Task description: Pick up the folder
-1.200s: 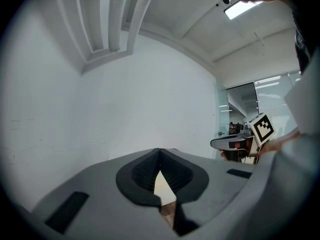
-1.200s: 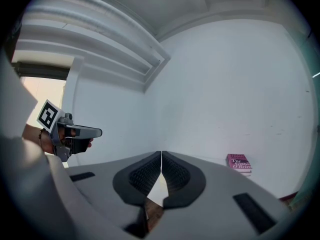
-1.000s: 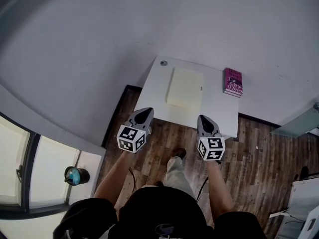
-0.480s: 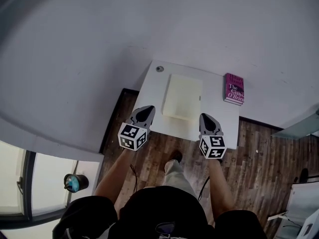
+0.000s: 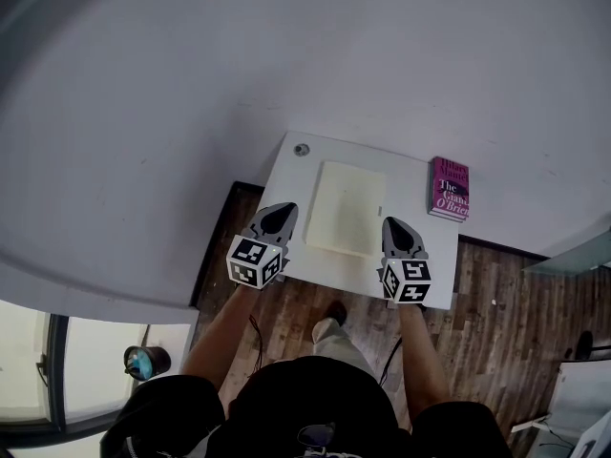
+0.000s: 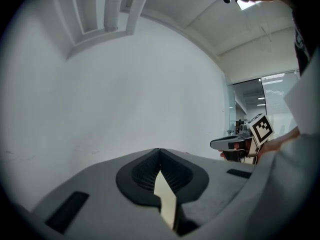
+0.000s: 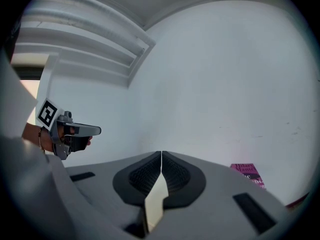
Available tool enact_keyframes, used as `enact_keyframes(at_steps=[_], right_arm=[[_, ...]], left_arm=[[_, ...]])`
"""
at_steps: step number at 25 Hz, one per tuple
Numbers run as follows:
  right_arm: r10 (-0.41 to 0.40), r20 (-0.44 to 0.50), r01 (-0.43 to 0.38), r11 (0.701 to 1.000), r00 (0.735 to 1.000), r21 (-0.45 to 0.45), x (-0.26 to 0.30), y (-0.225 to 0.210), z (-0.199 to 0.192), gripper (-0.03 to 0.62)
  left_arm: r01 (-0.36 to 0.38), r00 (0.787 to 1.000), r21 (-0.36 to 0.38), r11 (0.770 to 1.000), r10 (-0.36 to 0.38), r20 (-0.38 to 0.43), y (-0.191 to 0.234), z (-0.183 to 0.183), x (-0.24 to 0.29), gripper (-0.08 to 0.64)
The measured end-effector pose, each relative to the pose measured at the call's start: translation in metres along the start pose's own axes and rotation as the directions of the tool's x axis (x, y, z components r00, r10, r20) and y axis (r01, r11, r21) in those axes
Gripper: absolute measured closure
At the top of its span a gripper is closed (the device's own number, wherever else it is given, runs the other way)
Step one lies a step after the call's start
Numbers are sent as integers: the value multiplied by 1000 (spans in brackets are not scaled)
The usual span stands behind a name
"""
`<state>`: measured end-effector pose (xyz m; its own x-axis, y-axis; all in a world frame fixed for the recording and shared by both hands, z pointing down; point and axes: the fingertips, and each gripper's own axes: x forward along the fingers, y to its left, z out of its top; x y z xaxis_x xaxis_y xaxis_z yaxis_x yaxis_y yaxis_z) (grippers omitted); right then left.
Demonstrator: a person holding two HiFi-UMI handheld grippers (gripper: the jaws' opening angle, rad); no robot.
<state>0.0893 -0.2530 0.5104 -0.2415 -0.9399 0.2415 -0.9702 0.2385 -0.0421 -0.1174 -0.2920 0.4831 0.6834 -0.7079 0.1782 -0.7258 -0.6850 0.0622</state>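
Now the folder point(image 5: 346, 208) lies flat on the white table point(image 5: 291, 184), near the middle. It is pale yellow. The left hand-held gripper point(image 5: 283, 210) is just beside the folder's near left corner, by the table's edge. The right hand-held gripper point(image 5: 392, 224) is just beside the folder's near right corner. So the folder sits between the two. Neither one holds it. Both point toward the grey wall point(image 5: 191, 84). The left one's jaws are pressed together with nothing in them. The right one's jaws are pressed together too, and they are empty as well. A pink book point(image 5: 449, 188) lies on the table's far right side, apart from the folder. A small round thing point(image 5: 302, 149) sits at the table's far left corner. A brown wood floor point(image 5: 487, 322) shows below, with one shoe point(image 5: 334, 310) on it.
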Motion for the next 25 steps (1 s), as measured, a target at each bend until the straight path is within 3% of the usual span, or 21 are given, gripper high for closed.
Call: enact_keyframes(at_steps=[14, 25], right_arm=[[0, -5, 0, 1000, 1000, 13, 60, -57, 14, 568], [18, -15, -18, 1000, 1000, 19, 83, -86, 12, 568]], left_arm=[[-15, 1000, 0, 1000, 15, -8, 28, 14, 79, 538], [-40, 999, -4, 999, 40, -18, 32, 11, 111, 538]])
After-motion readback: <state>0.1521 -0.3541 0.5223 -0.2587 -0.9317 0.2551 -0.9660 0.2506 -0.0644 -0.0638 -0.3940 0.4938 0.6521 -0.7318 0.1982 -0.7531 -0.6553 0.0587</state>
